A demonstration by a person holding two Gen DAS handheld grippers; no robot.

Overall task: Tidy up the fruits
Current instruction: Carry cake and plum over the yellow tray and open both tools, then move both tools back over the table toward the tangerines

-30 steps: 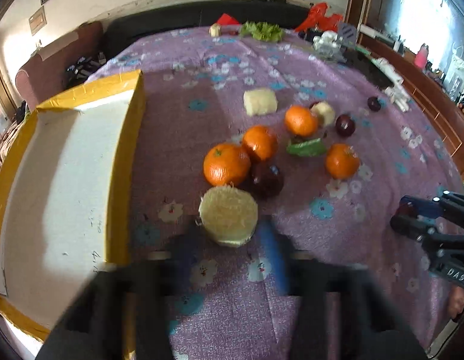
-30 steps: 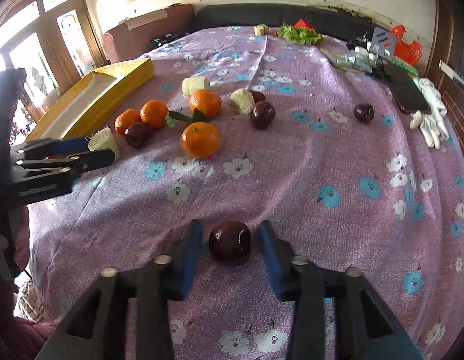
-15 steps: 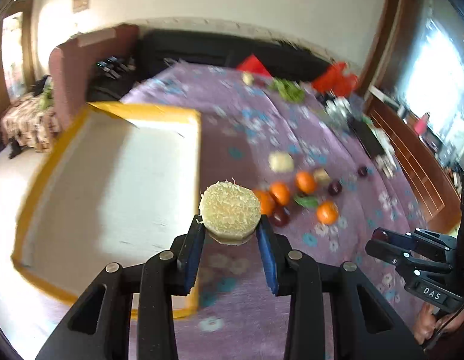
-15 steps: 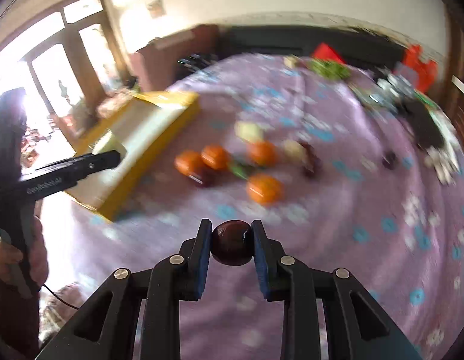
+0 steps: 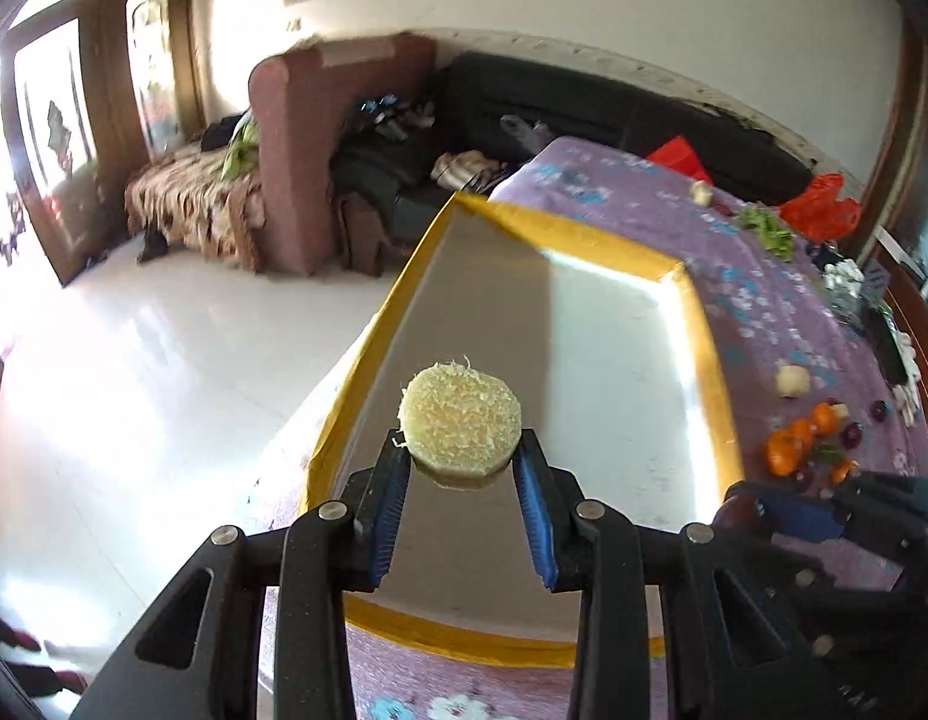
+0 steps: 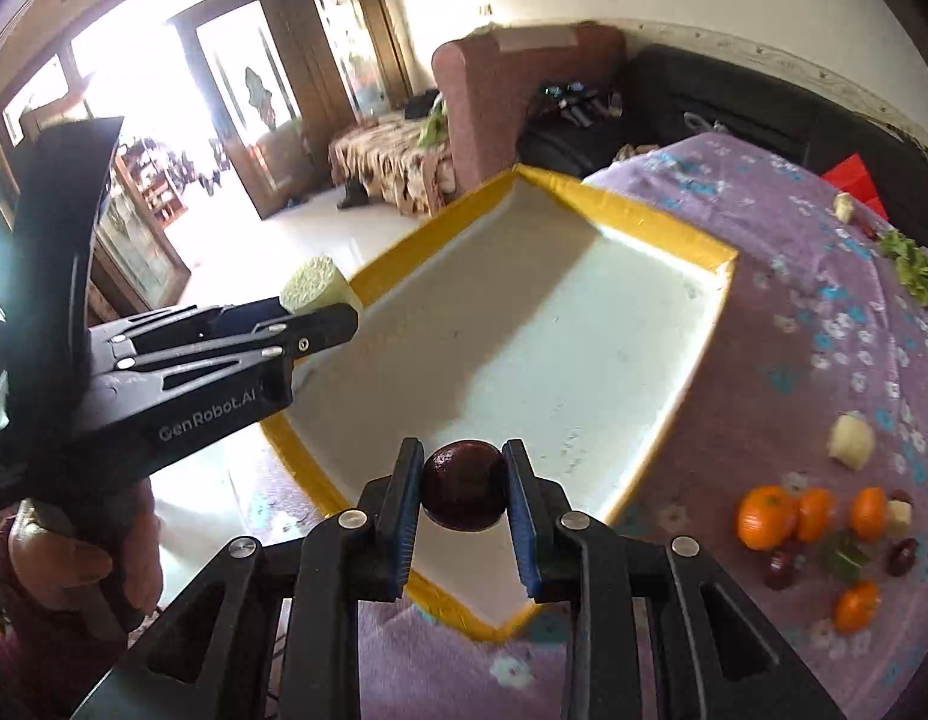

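My left gripper (image 5: 461, 483) is shut on a round pale-yellow fruit slice (image 5: 460, 423) and holds it above the white tray with yellow rim (image 5: 701, 324). My right gripper (image 6: 463, 495) is shut on a dark red plum (image 6: 463, 486) above the near part of the same tray (image 6: 656, 222). The left gripper also shows in the right wrist view (image 6: 320, 315), with the slice (image 6: 311, 287) over the tray's left edge. Several oranges (image 6: 764, 516), plums (image 6: 779, 567) and pale fruit pieces (image 6: 851, 441) lie on the purple cloth to the right.
The table has a purple flowered cloth (image 6: 824, 312). Green lettuce (image 6: 911, 264) and a red object (image 6: 854, 177) lie at its far end. A brown armchair (image 5: 332, 138) and black sofa (image 5: 614, 114) stand behind. White floor (image 5: 134, 390) lies left of the table.
Both grippers closed on their fruit, lifted it off the cloth and swung left, so they now hang over the tray. The fruit pile has slid to the right of both views.
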